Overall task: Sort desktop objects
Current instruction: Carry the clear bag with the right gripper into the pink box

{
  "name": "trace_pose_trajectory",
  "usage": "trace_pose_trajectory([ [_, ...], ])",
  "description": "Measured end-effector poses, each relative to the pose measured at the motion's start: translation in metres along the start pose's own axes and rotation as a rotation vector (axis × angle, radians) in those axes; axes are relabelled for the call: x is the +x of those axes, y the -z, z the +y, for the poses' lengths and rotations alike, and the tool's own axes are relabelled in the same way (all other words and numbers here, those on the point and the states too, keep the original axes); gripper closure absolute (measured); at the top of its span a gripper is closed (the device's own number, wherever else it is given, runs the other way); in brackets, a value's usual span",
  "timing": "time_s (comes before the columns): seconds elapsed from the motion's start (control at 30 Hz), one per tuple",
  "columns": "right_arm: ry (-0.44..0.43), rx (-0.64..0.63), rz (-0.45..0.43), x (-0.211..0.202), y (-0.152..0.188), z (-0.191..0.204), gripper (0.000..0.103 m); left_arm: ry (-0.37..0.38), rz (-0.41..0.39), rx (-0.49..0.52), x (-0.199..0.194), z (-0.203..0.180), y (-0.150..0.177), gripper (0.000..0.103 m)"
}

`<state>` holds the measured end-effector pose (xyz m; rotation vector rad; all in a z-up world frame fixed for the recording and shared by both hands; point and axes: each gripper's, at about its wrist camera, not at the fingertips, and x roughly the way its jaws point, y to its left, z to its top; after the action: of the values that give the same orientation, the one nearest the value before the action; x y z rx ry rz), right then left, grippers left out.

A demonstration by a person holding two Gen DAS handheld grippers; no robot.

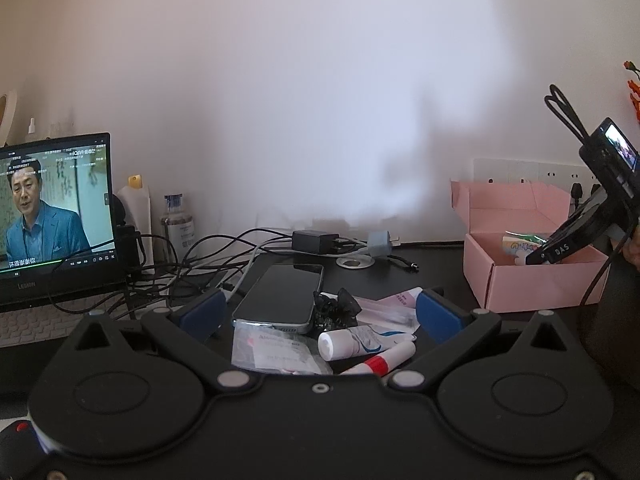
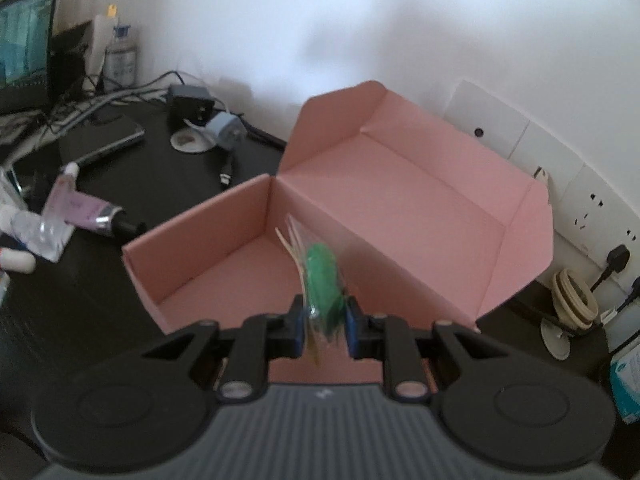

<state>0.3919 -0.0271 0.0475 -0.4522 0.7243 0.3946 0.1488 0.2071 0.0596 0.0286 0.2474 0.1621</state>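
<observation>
At the left edge of the black desk (image 1: 440, 276) a laptop (image 1: 56, 216) stands open with a video on its screen, and a tangle of cables (image 1: 192, 264) spreads from it toward the back edge, where a black charger (image 1: 316, 241) and a grey plug (image 1: 380, 243) lie against the wall. Near the middle of the desk a phone (image 1: 280, 298) lies flat, screen up. The left gripper (image 1: 318, 312) hovers low over this spot with its jaws spread wide and nothing between them; the phone, a black hair clip (image 1: 340, 306), a white tube (image 1: 352, 344), a red-banded stick (image 1: 380, 364) and a clear plastic packet (image 1: 276, 354) lie in the span of its blue pads (image 1: 202, 314). Further right, toward the desk's right edge, a pink cardboard box (image 2: 400, 208) sits with its lid folded back against the wall. The right gripper (image 2: 324, 320) points down over the box's near wall, jaws drawn narrow and clamped on a small clear packet with green contents (image 2: 320, 280), which sticks up from the pads above the box's open inside. In the left wrist view the packet shows just above the box floor. White wall sockets (image 2: 592, 216) run behind the box.
</observation>
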Motion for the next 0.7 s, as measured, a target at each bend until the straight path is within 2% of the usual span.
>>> trace_pose_trajectory([
  [0.13,-0.002,0.012,0.029,0.005,-0.002,-0.003,0.084,0.000,-0.002,-0.001,0.000,0.000,0.000,0.000],
  [0.47,-0.083,0.125,0.111,0.022,-0.001,-0.024,0.084,0.002,-0.003,-0.001,-0.001,0.000,0.000,0.000],
  [0.7,-0.120,0.108,0.138,0.027,0.000,-0.028,0.084,0.000,-0.002,-0.002,-0.002,0.000,0.000,0.000],
])
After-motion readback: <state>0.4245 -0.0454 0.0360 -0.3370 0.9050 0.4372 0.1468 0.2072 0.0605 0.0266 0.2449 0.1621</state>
